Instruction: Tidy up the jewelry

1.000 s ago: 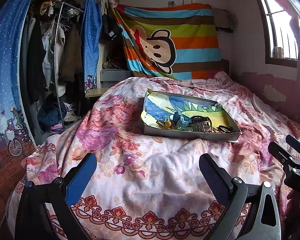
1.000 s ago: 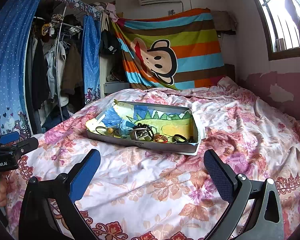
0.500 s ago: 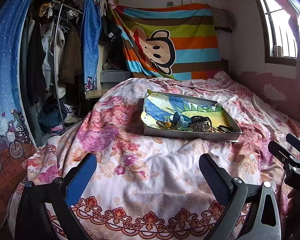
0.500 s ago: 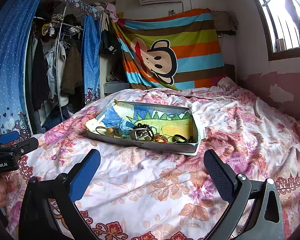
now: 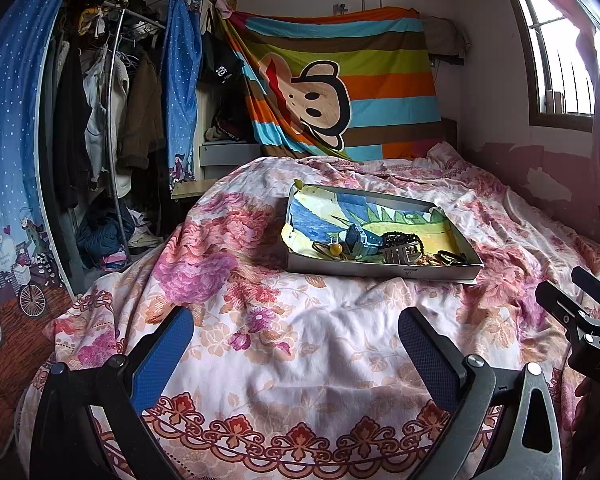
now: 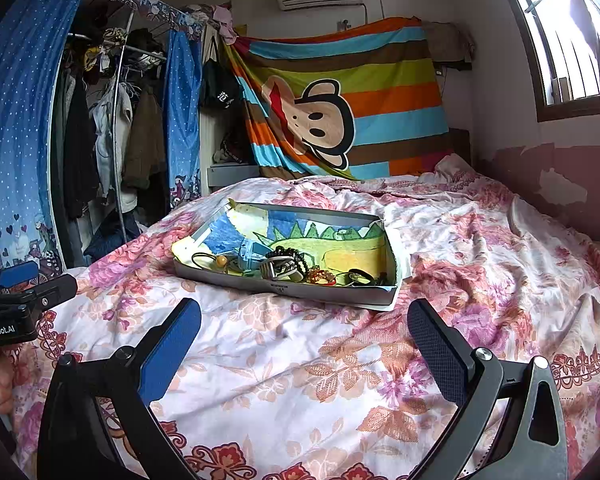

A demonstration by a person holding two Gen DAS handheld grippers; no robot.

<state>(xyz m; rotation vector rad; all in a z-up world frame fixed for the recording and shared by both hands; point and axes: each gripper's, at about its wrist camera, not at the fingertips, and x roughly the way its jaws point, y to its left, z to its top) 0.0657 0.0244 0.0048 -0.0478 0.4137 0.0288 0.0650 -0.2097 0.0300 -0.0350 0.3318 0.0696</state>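
Note:
A shallow grey tray (image 5: 380, 270) (image 6: 300, 289) lined with a dinosaur drawing lies on the floral bedspread. Along its near side lies a jumble of jewelry: a blue clip (image 5: 360, 240) (image 6: 250, 254), a black bead bracelet (image 5: 400, 237) (image 6: 288, 254), a hair tie with a yellow bead (image 5: 334, 247) (image 6: 220, 261), an orange bead bracelet (image 6: 320, 276), dark rings (image 5: 450, 257) (image 6: 358, 276). My left gripper (image 5: 296, 338) is open and empty, above the bed short of the tray. My right gripper (image 6: 304, 330) is open and empty too, just short of the tray's near wall.
The floral bedspread (image 5: 300, 340) covers the whole bed. A striped monkey blanket (image 5: 340, 80) hangs at the head. A clothes rack (image 5: 112, 120) with blue curtains stands left of the bed. A window (image 5: 560, 60) is at the right wall.
Both views have shifted only slightly; the grippers stay open and the tray and jewelry have not moved.

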